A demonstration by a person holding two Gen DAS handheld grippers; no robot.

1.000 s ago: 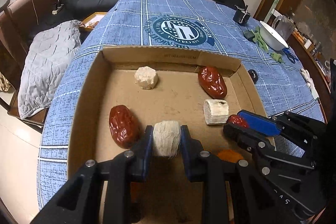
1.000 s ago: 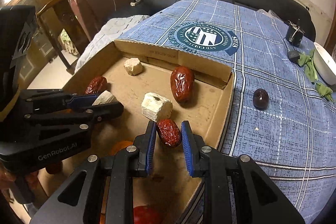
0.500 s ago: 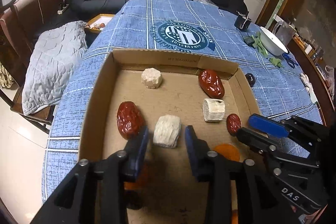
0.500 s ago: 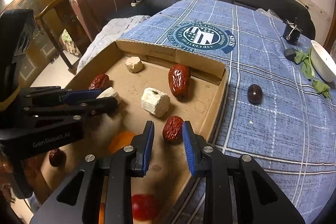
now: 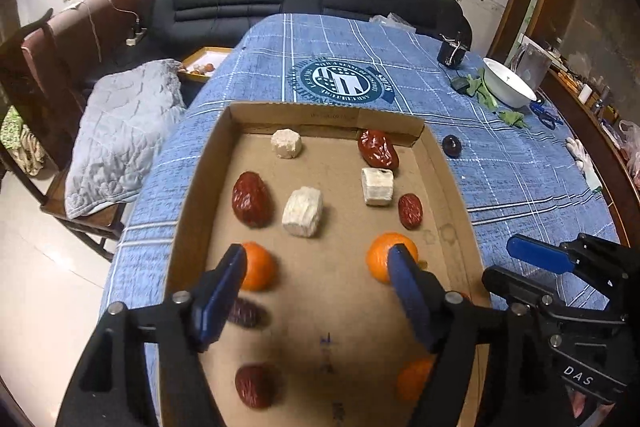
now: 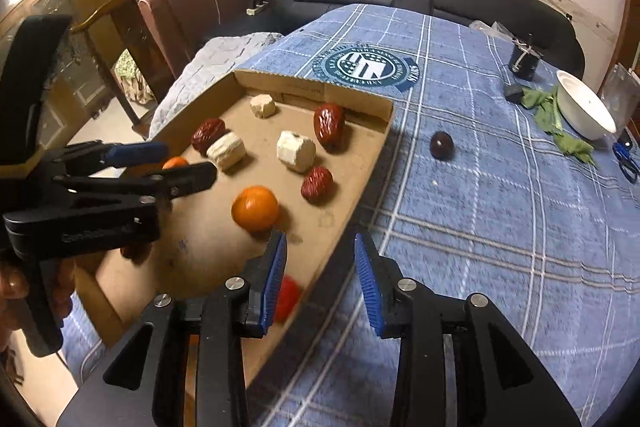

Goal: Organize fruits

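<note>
A shallow cardboard tray (image 5: 452, 187) (image 6: 362, 183) holds red dates, pale chunks and oranges. The pale chunk (image 5: 302, 211) I held lies beside a large date (image 5: 252, 199); a small date (image 5: 410, 211) (image 6: 317, 183) lies near the right wall. My left gripper (image 5: 316, 291) is open and empty, raised over the tray between two oranges (image 5: 258, 266) (image 5: 386, 259). My right gripper (image 6: 320, 279) is open and empty over the tray's right edge. A dark fruit (image 5: 451, 145) (image 6: 441, 145) sits on the cloth outside the tray.
The table has a blue checked cloth (image 6: 480, 207). A white bowl (image 6: 584, 111), green cloth scraps (image 6: 552, 119) and a small black box (image 6: 524, 61) stand at the far right. A chair with a grey quilt (image 5: 120, 139) stands left of the table.
Both grippers let go of their pieces, the pale chunk and the small date, opened wide and pulled back and up from the tray.
</note>
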